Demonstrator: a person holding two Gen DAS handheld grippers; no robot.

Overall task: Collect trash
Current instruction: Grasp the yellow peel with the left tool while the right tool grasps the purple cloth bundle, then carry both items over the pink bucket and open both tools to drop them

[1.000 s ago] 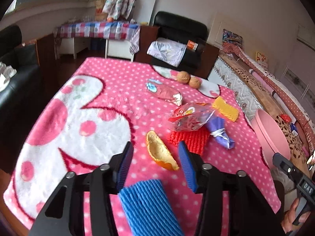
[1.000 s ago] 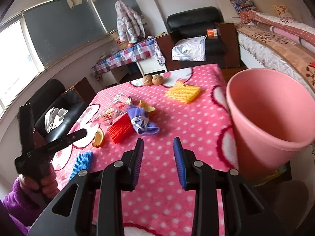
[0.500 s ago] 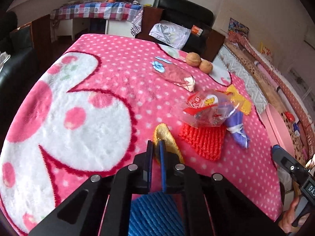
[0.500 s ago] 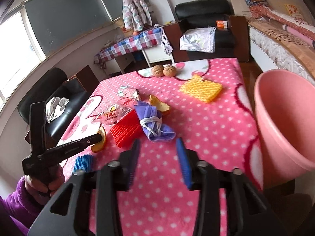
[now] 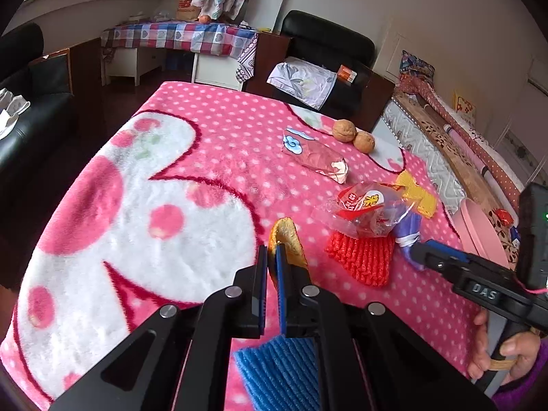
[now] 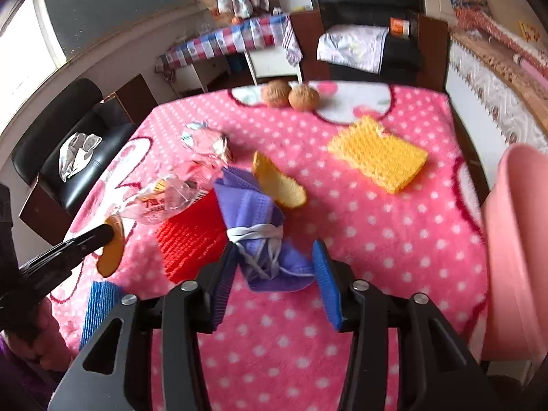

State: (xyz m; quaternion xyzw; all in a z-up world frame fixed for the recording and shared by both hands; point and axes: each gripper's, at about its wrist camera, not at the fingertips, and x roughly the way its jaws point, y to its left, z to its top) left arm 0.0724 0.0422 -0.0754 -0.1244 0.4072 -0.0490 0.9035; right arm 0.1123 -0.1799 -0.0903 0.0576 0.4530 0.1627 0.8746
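left fingers: I'm looking at the left gripper (image 5: pixel 271 275) with its blue pads pressed nearly together on the near end of the orange peel (image 5: pixel 287 244), so I'm calling that a pinch on the peel's edge.

right fingers: my right gripper (image 6: pixel 275 275) is sitting wide apart, and the purple face mask (image 6: pixel 255 226) is lying right between the pads, not squeezed yet as far as I can tell.

mask axis: the mask is running away from me, roughly in line with the fingers, white ear loops bunched round its middle. So the pads are flanking its narrow width, which is what I'm wanting for a close.

nearer hand: right one is clearly the one for the mask; the left is busy with the peel and well off to the side.

just beyond: the red foam net (image 6: pixel 190 236) is touching the mask's left side, and the clear snack wrapper (image 6: pixel 164 198) is lying partly over that net. I'm guessing a sloppy close could snag the net too.

other scraps: blue foam net (image 5: pixel 279 371) under the left gripper, a second peel piece (image 6: pixel 279 181) beside the mask's far end, yellow foam net (image 6: pixel 378 156) further out.

far edge: two walnuts (image 6: pixel 291 95) sitting at the back of the pink blanket (image 6: pixel 394 239).

bin: pink bucket (image 6: pixel 513 250) is standing off the table's right side, so I'm figuring both loads are heading that way.
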